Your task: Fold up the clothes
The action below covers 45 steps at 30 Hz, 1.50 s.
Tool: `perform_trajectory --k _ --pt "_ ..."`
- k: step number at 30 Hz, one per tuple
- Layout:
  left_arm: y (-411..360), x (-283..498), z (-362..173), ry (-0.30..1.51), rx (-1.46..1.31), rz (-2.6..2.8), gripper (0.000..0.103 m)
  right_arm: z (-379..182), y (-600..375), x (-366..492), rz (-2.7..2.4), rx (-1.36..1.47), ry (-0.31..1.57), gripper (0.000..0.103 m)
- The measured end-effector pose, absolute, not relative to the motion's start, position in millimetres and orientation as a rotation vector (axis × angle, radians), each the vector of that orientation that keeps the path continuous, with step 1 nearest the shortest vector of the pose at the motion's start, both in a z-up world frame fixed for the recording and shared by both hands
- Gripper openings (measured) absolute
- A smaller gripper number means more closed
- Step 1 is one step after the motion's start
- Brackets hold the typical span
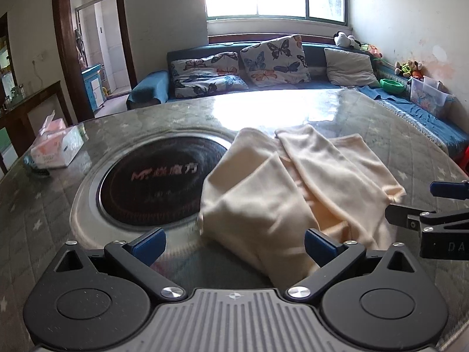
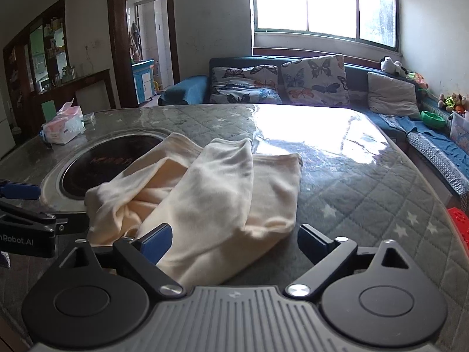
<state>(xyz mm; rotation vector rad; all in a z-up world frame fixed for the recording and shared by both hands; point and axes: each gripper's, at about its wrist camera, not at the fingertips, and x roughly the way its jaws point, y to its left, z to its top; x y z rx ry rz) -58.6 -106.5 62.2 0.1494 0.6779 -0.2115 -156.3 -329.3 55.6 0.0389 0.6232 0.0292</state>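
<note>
A cream garment [image 1: 296,187] lies rumpled and partly folded on the table, also seen in the right wrist view [image 2: 211,196]. My left gripper [image 1: 234,245] is open, its fingers on either side of the garment's near left fold, holding nothing. My right gripper [image 2: 234,240] is open around the garment's near right corner, holding nothing. The right gripper shows at the right edge of the left wrist view [image 1: 433,214]. The left gripper shows at the left edge of the right wrist view [image 2: 26,214].
The table [image 1: 410,152] has a quilted star-pattern cover under glossy plastic. A round black hob [image 1: 155,182] is set in it, left of the garment. A tissue box [image 1: 55,146] sits at the far left. A sofa with cushions [image 1: 263,64] stands behind.
</note>
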Motion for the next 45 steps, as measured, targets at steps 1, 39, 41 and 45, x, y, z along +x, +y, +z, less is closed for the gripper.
perform_trajectory --k 1,39,41,45 --pt "-107.4 -53.3 63.8 0.674 0.15 -0.217 0.098 56.4 -330.7 -151.7 0.03 0.041 0.625 0.092" --pt "-130.3 56.5 28.0 0.794 0.095 -0.458 0.012 48.0 -300.6 26.4 0.235 -0.038 0.76 0.046" --pt "-129.0 57.2 27.5 0.794 0.088 -0.462 0.012 40.9 -296.1 35.9 0.231 -0.04 0.781 0.042" --pt "-126.4 58.8 26.6 0.795 0.081 -0.467 0.012 29.1 -290.1 44.4 0.212 -0.08 0.809 0.03"
